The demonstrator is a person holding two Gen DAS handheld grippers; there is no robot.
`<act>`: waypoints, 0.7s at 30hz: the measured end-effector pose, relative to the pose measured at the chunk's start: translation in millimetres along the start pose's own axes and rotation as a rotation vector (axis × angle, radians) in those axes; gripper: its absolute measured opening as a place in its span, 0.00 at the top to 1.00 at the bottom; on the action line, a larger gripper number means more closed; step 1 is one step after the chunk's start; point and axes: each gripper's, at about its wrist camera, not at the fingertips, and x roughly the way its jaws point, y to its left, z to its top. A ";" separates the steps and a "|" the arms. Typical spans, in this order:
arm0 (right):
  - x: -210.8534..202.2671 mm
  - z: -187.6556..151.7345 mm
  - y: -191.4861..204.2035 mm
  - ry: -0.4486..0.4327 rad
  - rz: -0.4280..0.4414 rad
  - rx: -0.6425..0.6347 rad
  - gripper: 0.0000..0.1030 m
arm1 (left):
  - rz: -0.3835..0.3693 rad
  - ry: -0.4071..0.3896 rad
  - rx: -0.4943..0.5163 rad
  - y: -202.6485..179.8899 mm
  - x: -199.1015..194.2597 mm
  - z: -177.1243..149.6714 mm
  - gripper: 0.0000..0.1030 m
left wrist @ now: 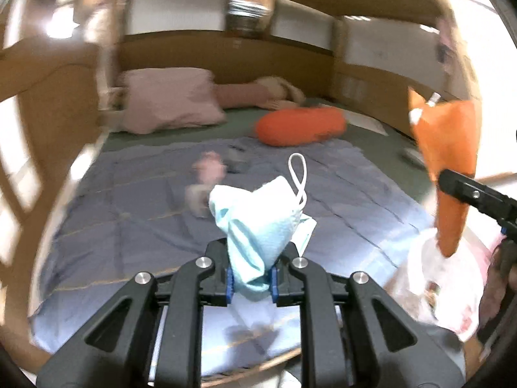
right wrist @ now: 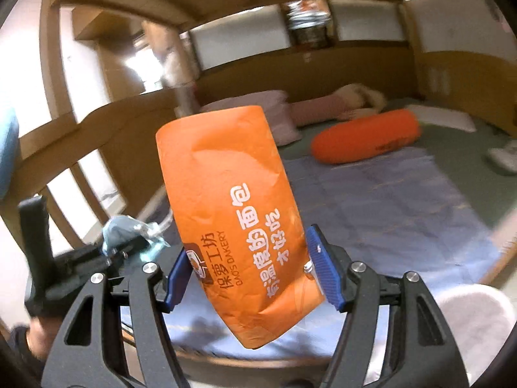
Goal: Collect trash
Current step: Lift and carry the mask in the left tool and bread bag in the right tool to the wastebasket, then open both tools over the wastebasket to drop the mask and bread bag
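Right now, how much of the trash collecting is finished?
Nothing visibly binned yet. In hand: the left hand-held gripper is shut on a blue face mask, the right hand-held gripper on an orange bakery bag. Left: drop both, perhaps in the white plastic bag; blurry bits remain on the blanket.

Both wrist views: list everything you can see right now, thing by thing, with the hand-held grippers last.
face mask: one, light blue with white ear loop, clamped in the left gripper
paper bakery bag: one, orange with white print, between the right gripper's pads
plastic bag: one, white translucent, low on the right in the left view
blanket: one, blue-purple, spread over the bed
bolster cushion: one, orange, on the bed past the blanket
pillow: one, pink, at the bed's head
small pink items: blurred, on the blanket, cannot identify
left hand-held gripper: black, blue pads, shut on the mask
right hand-held gripper: black, blue pads, holding the bag
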 end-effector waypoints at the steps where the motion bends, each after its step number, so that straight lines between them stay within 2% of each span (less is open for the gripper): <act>1: -21.7 -11.2 -28.0 0.003 -0.055 0.021 0.35 | -0.070 0.019 0.017 -18.5 3.6 2.6 0.84; 3: -38.5 -27.2 -57.8 0.030 -0.111 0.057 0.35 | -0.144 0.032 0.065 -48.6 4.7 6.6 0.84; 5: -56.2 -53.3 -99.9 0.080 -0.171 0.130 0.34 | -0.229 0.040 0.155 -97.6 4.8 9.7 0.84; 8: -71.6 -83.9 -145.3 0.150 -0.245 0.217 0.31 | -0.368 0.117 0.208 -167.3 17.4 10.7 0.81; 9: -76.4 -89.5 -155.4 0.166 -0.271 0.234 0.25 | -0.408 0.149 0.208 -189.1 24.2 9.0 0.78; 11: -93.0 -91.9 -175.2 0.158 -0.346 0.276 0.21 | -0.458 0.205 0.227 -223.4 36.3 2.5 0.60; 12: -105.5 -88.2 -183.3 0.114 -0.367 0.300 0.18 | -0.479 0.251 0.253 -242.3 43.5 -3.8 0.31; 13: -116.7 -82.9 -188.8 0.067 -0.380 0.324 0.11 | -0.487 0.271 0.270 -253.3 47.3 -6.6 0.14; 14: -123.1 -79.6 -190.6 0.036 -0.387 0.339 0.09 | -0.492 0.274 0.282 -261.7 49.5 -8.9 0.14; 16: -134.3 -69.9 -192.6 -0.023 -0.375 0.357 0.08 | -0.483 0.265 0.266 -259.1 49.9 -6.8 0.14; 18: -134.2 -61.5 -183.7 -0.051 -0.355 0.338 0.08 | -0.471 0.247 0.232 -240.3 47.2 -0.6 0.12; 21: -108.4 -47.6 -157.3 -0.054 -0.313 0.292 0.08 | -0.356 0.183 0.150 -180.4 42.3 17.4 0.09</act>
